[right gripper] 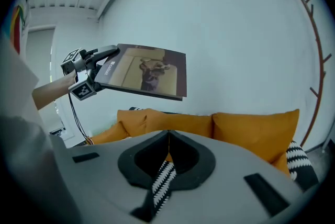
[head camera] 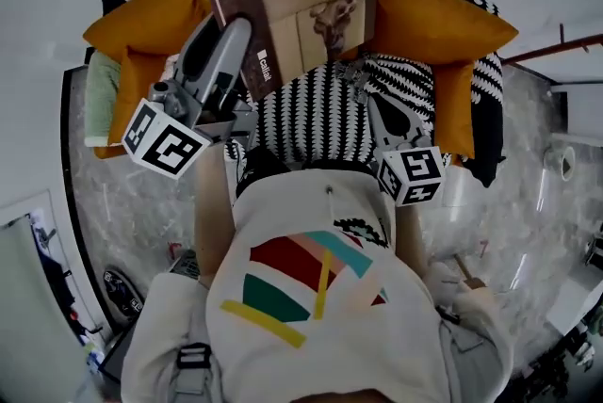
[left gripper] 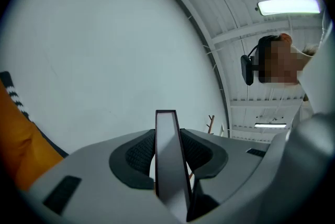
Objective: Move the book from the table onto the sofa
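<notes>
Where the person stands facing it, sofa (head camera: 325, 109): black-and-white zigzag cover on the seat, set against a white wall (right gripper: 235, 29), with grey marbled floor (head camera: 122, 203) to its left and right.
Person: pale shirt (head camera: 311, 298) with coloured stripes fills the near part of the head view; one forearm reaches out to each gripper.
Orange cushions: one at the far left (head camera: 151, 15) and one at the far right (head camera: 438, 20) of the sofa, with more orange cushions down both sides.
Book (head camera: 301, 15): brown cover with an animal picture, facing up. It is held in the air over the far middle of the sofa, between the two far cushions. In the right gripper view it hangs roughly level, well clear above the cushions, touching neither them nor the seat.
Left gripper (head camera: 247, 26): jaws clamped on the book's left edge; its own view shows the book edge-on between the two dark pads.
Right gripper (head camera: 361, 81): jaws closed together with nothing in them, low over the seat at the right, apart from the book.
</notes>
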